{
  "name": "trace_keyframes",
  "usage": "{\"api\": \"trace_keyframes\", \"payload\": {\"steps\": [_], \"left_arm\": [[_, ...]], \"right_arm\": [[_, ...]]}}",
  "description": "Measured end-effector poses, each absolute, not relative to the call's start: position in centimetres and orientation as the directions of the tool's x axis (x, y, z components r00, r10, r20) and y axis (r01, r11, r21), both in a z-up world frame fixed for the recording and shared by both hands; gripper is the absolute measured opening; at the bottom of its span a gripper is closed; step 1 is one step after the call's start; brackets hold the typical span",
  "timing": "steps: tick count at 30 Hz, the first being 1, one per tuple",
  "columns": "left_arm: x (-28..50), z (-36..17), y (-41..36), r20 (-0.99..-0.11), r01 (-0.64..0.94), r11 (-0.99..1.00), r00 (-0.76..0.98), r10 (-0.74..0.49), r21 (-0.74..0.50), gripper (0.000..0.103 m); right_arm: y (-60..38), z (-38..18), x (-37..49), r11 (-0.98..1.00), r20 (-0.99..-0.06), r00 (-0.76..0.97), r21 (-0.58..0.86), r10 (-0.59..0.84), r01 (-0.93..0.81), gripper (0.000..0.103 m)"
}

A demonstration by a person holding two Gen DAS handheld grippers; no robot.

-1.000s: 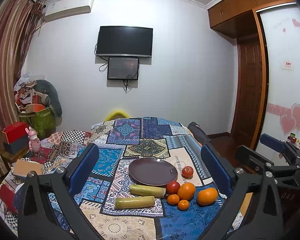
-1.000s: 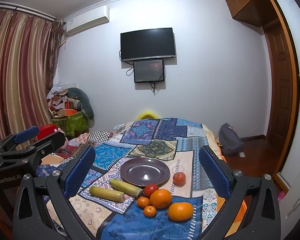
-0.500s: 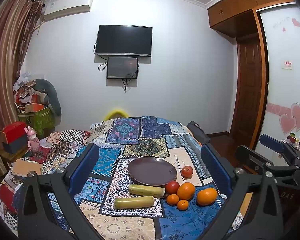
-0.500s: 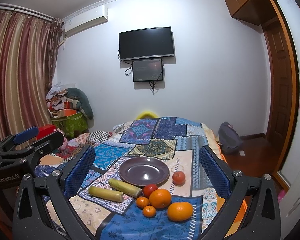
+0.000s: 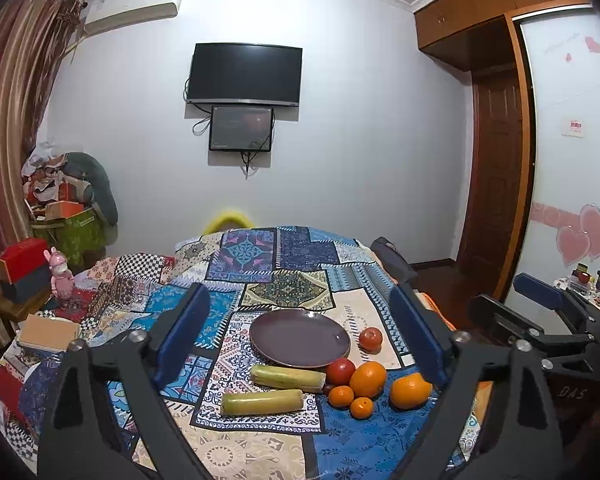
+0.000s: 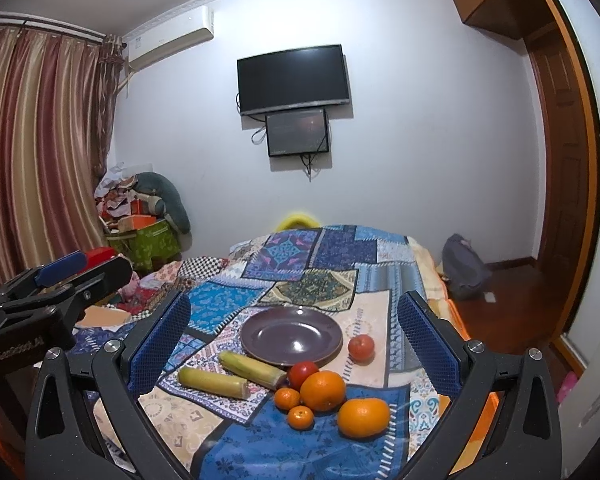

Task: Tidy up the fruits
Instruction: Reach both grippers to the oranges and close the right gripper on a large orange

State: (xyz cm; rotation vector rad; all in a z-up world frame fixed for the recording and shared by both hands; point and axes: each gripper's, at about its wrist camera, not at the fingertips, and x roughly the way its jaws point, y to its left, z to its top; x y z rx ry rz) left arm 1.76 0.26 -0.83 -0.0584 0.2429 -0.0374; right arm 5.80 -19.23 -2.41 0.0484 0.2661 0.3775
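An empty dark purple plate (image 5: pixel 299 338) (image 6: pixel 291 336) lies on a patchwork cloth. In front of it lie two green-yellow cane pieces (image 5: pixel 262 401) (image 6: pixel 214 382), two red tomatoes (image 5: pixel 370 338) (image 6: pixel 361 347), two big oranges (image 5: pixel 410 391) (image 6: pixel 363 417) and two small tangerines (image 5: pixel 361 407) (image 6: pixel 300 417). My left gripper (image 5: pixel 300 340) is open and empty, held above and short of the fruit. My right gripper (image 6: pixel 294 344) is open and empty, also short of the fruit. Each gripper shows at the edge of the other's view.
The patchwork table (image 5: pixel 284 276) runs to a white wall with a TV (image 5: pixel 244 74). Boxes and clutter (image 5: pixel 66 220) stand at the left by the curtain. A dark bag (image 6: pixel 464 268) lies on the floor at the right near a wooden door (image 5: pixel 496 184).
Both views have shifted only slightly; the scene sits a touch lower-left. No fruit has moved and both grippers stay open.
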Motion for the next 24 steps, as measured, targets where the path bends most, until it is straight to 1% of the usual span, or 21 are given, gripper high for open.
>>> {"api": "trace_keyframes", "payload": {"steps": [2,3,5,9,12,13,17,21,24], "left_arm": [[2.2,-1.0,0.3,-0.255,0.034,0.997,0.966,-0.05,-0.066,0.088],[2.5,-1.2,0.3,-0.265,0.036,0.997,0.963,-0.053,-0.07,0.085],[3.0,-1.5,0.2,-0.287,0.047,0.996,0.956,-0.066,-0.075,0.082],[4.4,-2.4,-0.2,-0.341,0.064,0.994,0.936,-0.089,-0.086,0.074],[5.5,-3.2,-0.5,-0.384,0.089,0.991,0.915,-0.121,-0.099,0.073],[5.9,-3.5,-0.7,-0.397,0.09,0.991,0.91,-0.12,-0.095,0.073],[8.0,-5.3,-1.7,-0.469,0.094,0.993,0.876,-0.116,-0.07,0.073],[10.5,-7.5,-2.4,-0.545,0.105,0.99,0.827,-0.137,-0.09,0.074],[11.7,-8.9,-3.0,-0.571,0.122,0.988,0.807,-0.153,-0.093,0.074]], "right_arm": [[-19.4,-2.7,6.2,0.931,-0.263,0.893,0.099,0.365,-0.352,0.1],[-19.5,-2.9,6.2,0.932,-0.269,0.892,0.098,0.363,-0.349,0.098],[-19.7,-3.1,6.5,0.934,-0.285,0.889,0.099,0.358,-0.344,0.093],[-20.6,-4.2,7.5,0.94,-0.33,0.881,0.107,0.34,-0.323,0.086],[-21.5,-5.3,8.3,0.943,-0.375,0.866,0.11,0.331,-0.313,0.08],[-21.8,-5.7,8.5,0.946,-0.391,0.862,0.104,0.322,-0.306,0.076],[-23.2,-7.6,9.7,0.956,-0.461,0.839,0.096,0.289,-0.277,0.071],[-24.8,-9.2,11.1,0.96,-0.525,0.805,0.122,0.277,-0.251,0.069],[-25.5,-10.1,12.0,0.96,-0.563,0.778,0.145,0.278,-0.238,0.069]]}}
